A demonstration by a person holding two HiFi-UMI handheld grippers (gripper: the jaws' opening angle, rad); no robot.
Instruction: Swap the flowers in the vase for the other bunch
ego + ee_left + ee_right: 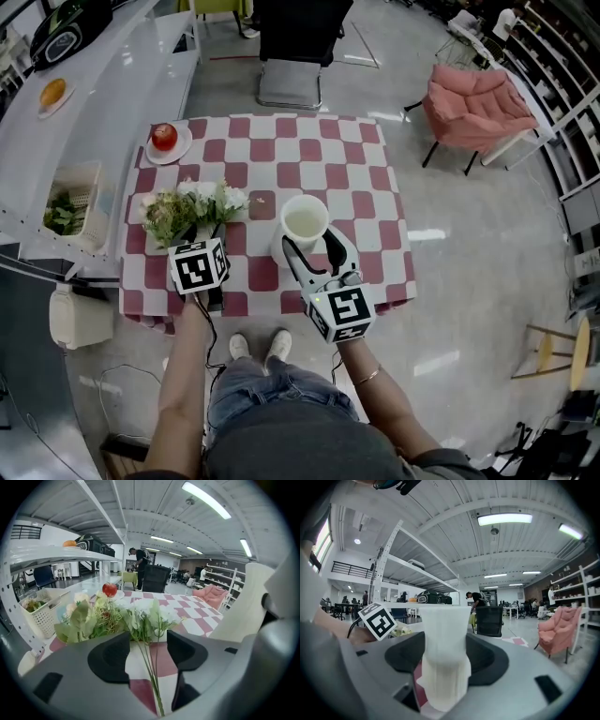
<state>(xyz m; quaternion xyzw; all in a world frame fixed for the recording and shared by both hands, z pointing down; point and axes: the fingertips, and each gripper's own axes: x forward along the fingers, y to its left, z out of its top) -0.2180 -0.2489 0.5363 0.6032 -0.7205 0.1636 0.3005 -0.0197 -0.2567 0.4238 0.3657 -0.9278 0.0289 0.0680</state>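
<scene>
Hovering low over the red-and-white checked tablecloth (309,141), the left gripper (203,232) (149,653) points down at the flowers lying on the table's left side. Two bunches rest there side by side: a white-blossom bunch (228,199) (150,616) and, just to its left, a greener bunch (169,216) (89,618) with cream heads and broad leaves. In the left gripper view, the thin green stems (152,677) of the white-blossom bunch run straight through the gap between the two dark pads. The jaws stand wide apart and released, with neither pad pressing on a stem.

Over on the right, the right gripper (309,242) (445,660) has the white vase (305,223) (443,644). The vase stands upright near the middle of the table with no flowers in it. Its ribbed lower body sits squarely between the jaws, with both pads up against its sides, so that is a firm grasp.

Beyond the flowers, a red apple (164,136) (109,589) sits on a small white plate (180,150) at the far left corner of the table. A white basket (75,178) with greens in it sits off the table's left edge, on the counter alongside.
</scene>
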